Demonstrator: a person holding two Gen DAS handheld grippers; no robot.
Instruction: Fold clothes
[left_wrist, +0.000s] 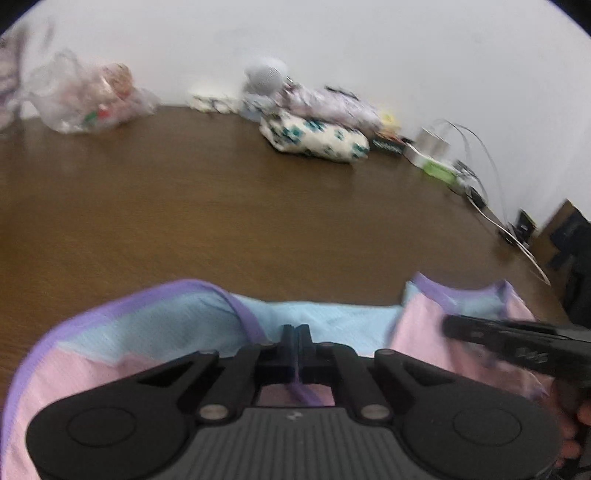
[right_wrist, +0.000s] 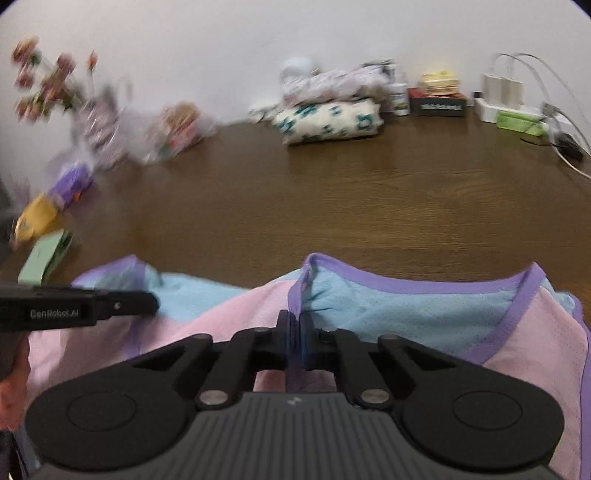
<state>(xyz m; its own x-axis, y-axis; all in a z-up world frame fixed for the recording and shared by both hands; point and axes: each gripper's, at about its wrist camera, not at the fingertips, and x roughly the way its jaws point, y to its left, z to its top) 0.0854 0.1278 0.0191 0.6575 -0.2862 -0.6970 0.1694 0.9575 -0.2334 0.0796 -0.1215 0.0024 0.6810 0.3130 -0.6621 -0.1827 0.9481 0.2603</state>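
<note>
A pink and light-blue sleeveless top with purple trim lies at the near edge of the brown wooden table; it also shows in the right wrist view. My left gripper is shut on the top's purple-trimmed edge. My right gripper is shut on the top's purple trim near a strap. The right gripper also shows at the right of the left wrist view. The left gripper also shows at the left of the right wrist view. Both views are blurred.
Folded clothes are stacked at the back by the wall, a white one with green print under a pale floral one. A clear plastic bag sits back left. Boxes, chargers and cables sit back right. Flowers and packets sit left.
</note>
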